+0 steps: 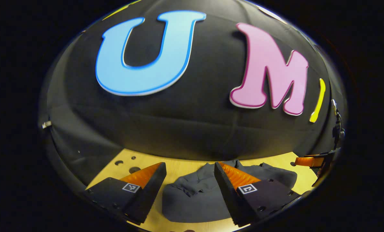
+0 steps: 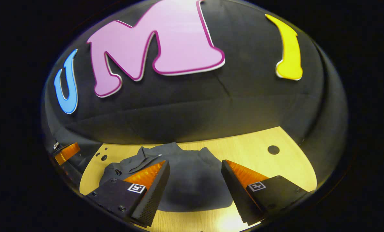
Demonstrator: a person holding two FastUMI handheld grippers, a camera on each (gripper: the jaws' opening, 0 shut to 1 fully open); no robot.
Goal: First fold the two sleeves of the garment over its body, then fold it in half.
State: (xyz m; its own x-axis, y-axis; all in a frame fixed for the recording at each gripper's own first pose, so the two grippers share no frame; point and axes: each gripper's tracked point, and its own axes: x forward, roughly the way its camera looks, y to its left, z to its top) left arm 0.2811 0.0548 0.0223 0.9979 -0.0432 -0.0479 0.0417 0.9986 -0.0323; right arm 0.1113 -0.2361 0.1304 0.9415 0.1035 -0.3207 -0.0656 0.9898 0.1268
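A dark grey garment (image 1: 195, 196) lies bunched on the light wooden table (image 1: 179, 166), with folds and a rumpled edge toward the wall. My left gripper (image 1: 190, 172) hangs above it, open, nothing between its fingers. In the right gripper view the same garment (image 2: 192, 180) spreads under my right gripper (image 2: 195, 169), which is open too and holds nothing; a collar or sleeve part (image 2: 140, 161) lies to the left. The right gripper (image 1: 311, 161) shows at the far right of the left gripper view, and the left gripper (image 2: 66, 152) at the far left of the right gripper view.
The wooden table (image 2: 259, 154) has round holes (image 2: 273, 149) in its top and ends at the black cloth wall (image 2: 195, 109) just behind the garment. Bare table shows to the right of the garment in the right gripper view.
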